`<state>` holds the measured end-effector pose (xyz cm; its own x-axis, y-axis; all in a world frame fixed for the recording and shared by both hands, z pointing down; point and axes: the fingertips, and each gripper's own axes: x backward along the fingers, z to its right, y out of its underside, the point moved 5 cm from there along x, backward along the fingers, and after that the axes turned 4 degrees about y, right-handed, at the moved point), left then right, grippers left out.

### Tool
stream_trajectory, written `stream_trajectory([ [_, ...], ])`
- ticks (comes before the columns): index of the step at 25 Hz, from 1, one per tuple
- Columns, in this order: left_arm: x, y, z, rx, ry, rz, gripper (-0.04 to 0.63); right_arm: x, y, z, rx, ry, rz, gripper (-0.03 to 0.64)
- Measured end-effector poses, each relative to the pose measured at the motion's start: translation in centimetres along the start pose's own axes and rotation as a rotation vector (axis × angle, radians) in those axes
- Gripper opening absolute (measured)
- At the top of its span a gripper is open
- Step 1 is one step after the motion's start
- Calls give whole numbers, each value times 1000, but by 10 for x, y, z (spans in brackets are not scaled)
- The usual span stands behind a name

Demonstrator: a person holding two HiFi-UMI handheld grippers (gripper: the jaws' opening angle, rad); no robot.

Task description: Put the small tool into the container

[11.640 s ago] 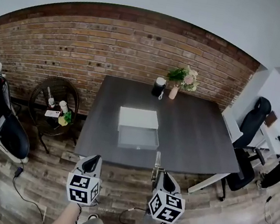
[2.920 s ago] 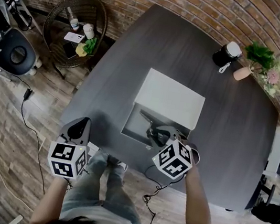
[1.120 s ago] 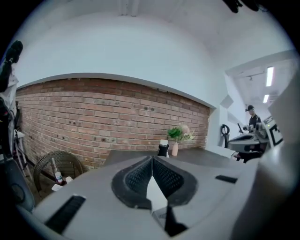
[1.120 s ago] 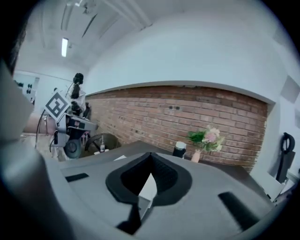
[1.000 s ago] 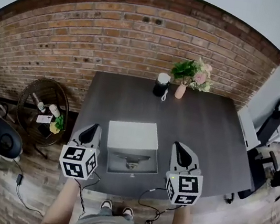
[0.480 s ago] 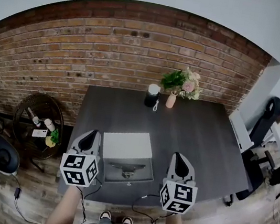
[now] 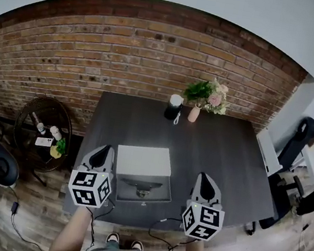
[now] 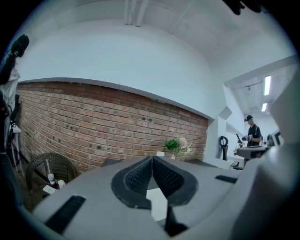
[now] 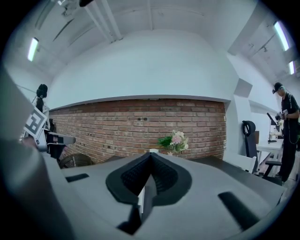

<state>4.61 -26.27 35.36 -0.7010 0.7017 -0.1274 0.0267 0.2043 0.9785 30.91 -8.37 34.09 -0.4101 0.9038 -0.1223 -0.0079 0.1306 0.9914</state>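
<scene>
On the dark table (image 7: 223, 157) sits a white box (image 7: 144, 161) with a grey open tray (image 7: 160, 195) at its front. A small dark tool (image 7: 142, 189) lies inside the tray. My left gripper (image 7: 104, 150) hovers just left of the box, shut and empty; in the left gripper view its jaws (image 8: 152, 159) meet with nothing between them. My right gripper (image 7: 203, 178) hangs to the right of the tray, apart from it, also shut and empty. In the right gripper view (image 9: 150, 155) its jaws are closed tip to tip.
A black cup with a white lid (image 7: 174, 107) and a vase of flowers (image 7: 208, 98) stand at the table's far edge by the brick wall. A wicker side table (image 7: 42, 128) with bottles is at the left, an office chair (image 7: 298, 142) at the right. A person (image 9: 285, 136) stands far off.
The right gripper has drifted slightly away from the tray toward the table's front and rolled a little. The left gripper and the tool in the tray have stayed put.
</scene>
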Motion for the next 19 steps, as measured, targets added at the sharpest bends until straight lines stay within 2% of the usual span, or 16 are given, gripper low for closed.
stream_trajectory([
  [19, 3, 4, 5, 2, -1, -12, 8, -2, 3, 4, -14, -17, -16, 2],
])
